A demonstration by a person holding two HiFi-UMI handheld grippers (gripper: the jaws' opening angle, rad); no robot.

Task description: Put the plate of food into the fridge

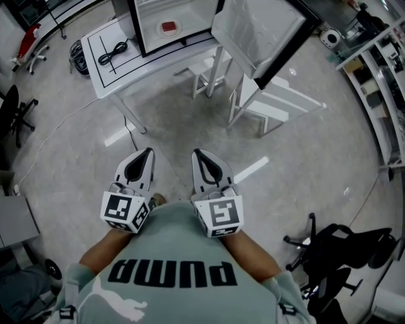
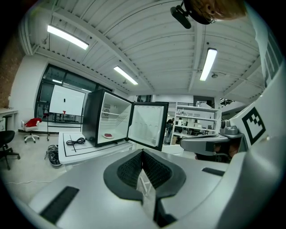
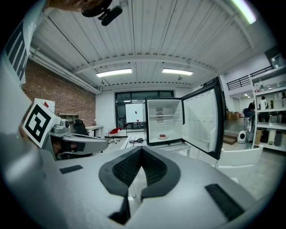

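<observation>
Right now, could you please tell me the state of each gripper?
Left gripper: closed, holding nothing.
Right gripper: closed, holding nothing.

The person's shirt (image 1: 171,250) bears the brand word PUMA.

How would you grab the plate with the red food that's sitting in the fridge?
Probably by its front rim, coming in level through the open front. The plate lies flat on the floor of the fridge, and walls close its other sides.
</observation>
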